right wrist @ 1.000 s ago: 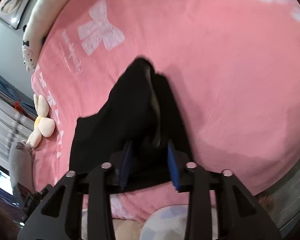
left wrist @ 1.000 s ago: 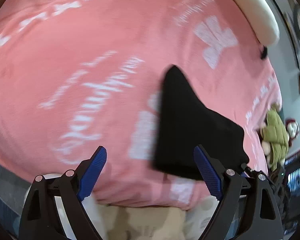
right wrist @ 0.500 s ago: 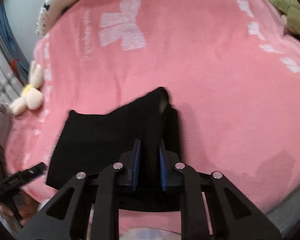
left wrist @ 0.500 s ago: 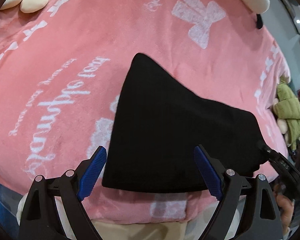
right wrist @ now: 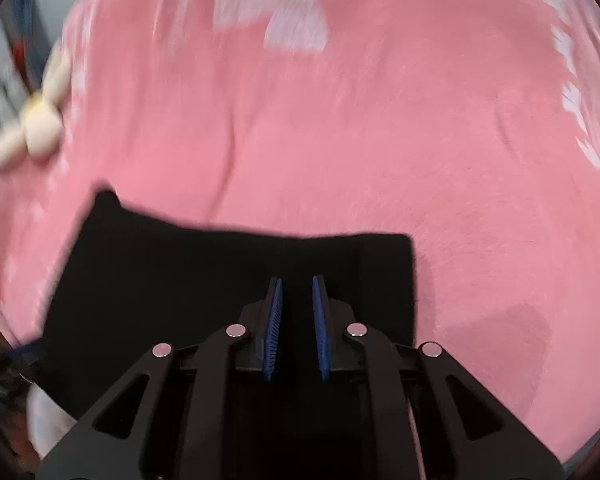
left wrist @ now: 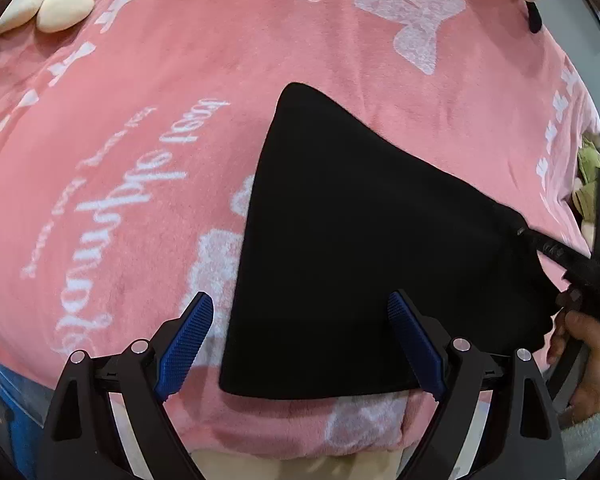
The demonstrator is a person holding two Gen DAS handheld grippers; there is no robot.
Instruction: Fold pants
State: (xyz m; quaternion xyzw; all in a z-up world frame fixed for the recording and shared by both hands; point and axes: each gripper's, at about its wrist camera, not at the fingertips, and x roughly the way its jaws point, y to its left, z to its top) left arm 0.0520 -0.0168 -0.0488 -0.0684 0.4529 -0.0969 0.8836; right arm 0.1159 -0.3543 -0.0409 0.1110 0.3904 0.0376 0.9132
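- The black folded fabric pants (left wrist: 352,248) lie on the bed as a flat wedge: a broad straight edge at the bottom of the left wrist view, tapering to a rounded tip toward upper centre.
- My right gripper (right wrist: 296,328) has its blue pads almost together. The jaws have just been closing, with dark cloth running between them; I read that as a pinch on the pants' right-hand end, though black on black hides the actual contact.
- My left gripper (left wrist: 300,344) stands wide open above the near edge, touching nothing; the pants' bottom left corner sits between its fingers.
- I judge the next fold turns on this: the long axis runs across the right wrist frame, the right gripper holds one end, and the left is the nearer one to the free lower left corner.
- Underneath is a pink plush blanket with white bows and lettering (left wrist: 140,140).
- A cream flower-shaped plush toy (left wrist: 56,4) sits at upper left, well apart.
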